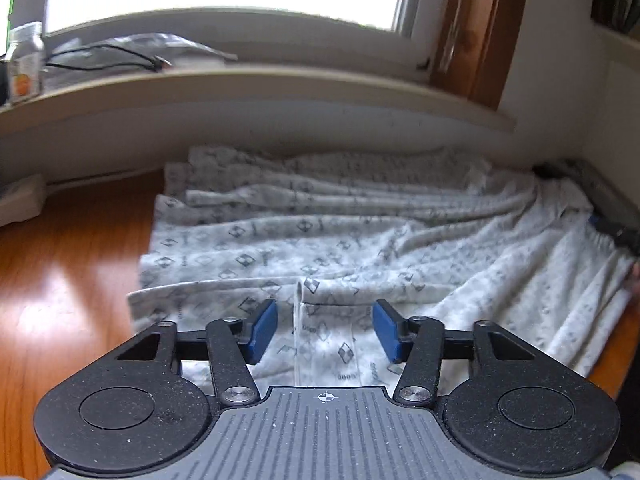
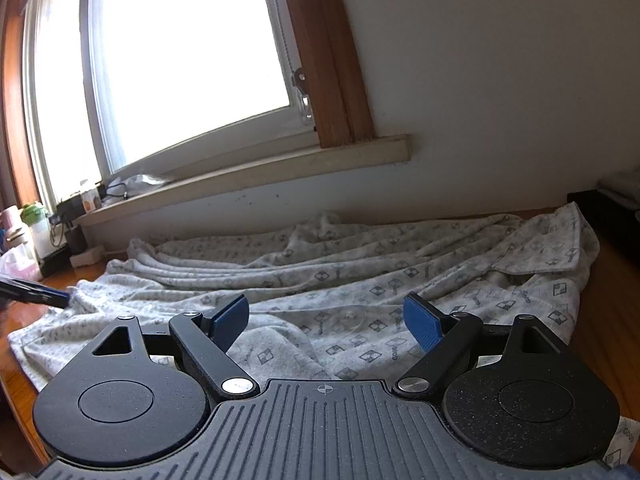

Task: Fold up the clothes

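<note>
We are working on a pale patterned garment (a fleecy top with a collar, as far as we can tell, printed with small grey diamonds), and it lies spread across the wooden table just under the window sill. It looks soft, light and limp: it lies in long ridges and shallow folds, so we expect it to sag wherever it is not supported and to drag its wrinkles along with it. The fuzzy surface should give the pads good purchase, so slipping is not our worry; bunching is. We judge the best holds to be the firmer stitched edges, meaning the hem and the seamed front opening near us, or the collar flap at the far right, rather than the loose middle of the cloth.

The left gripper hangs over the near hem with its blue pads about half apart. The raised seam runs up between them, yet neither pad presses on it, so it holds nothing. The right gripper stands wider, its pads spread over the grey cloth near the collar end, and it too grips nothing that we can see. In the right wrist view a dark blue-tipped finger enters at the left edge over the cloth, which we take to be the other tool.
</note>
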Action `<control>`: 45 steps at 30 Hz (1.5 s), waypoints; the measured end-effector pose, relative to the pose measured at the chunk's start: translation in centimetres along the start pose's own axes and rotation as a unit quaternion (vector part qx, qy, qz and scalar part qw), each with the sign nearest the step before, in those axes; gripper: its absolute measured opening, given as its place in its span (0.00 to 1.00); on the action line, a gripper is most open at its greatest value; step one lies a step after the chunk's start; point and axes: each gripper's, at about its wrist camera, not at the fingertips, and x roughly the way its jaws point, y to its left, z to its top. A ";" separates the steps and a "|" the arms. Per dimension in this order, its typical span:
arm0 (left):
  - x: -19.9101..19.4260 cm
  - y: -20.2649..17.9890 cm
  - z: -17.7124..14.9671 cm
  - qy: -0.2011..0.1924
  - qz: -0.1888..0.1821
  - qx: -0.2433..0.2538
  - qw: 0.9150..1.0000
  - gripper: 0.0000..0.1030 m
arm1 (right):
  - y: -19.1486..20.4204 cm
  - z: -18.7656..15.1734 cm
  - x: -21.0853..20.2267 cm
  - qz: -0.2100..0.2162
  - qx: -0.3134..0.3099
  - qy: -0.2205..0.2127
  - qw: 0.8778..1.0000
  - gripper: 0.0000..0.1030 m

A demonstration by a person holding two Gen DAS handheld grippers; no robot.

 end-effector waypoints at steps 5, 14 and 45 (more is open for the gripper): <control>0.5 -0.6 0.4 -0.010 -0.005 0.020 1.000 0.12 | 1.4 0.1 0.4 0.016 -0.046 0.022 0.999 0.75; -4.1 1.9 2.6 -0.049 0.015 -0.062 0.997 0.13 | 2.8 0.1 0.1 0.045 -0.061 0.053 0.996 0.67; -1.1 1.0 -0.3 -0.016 -0.006 -0.036 0.999 0.35 | 2.2 -0.3 1.6 0.033 -0.043 0.066 0.996 0.69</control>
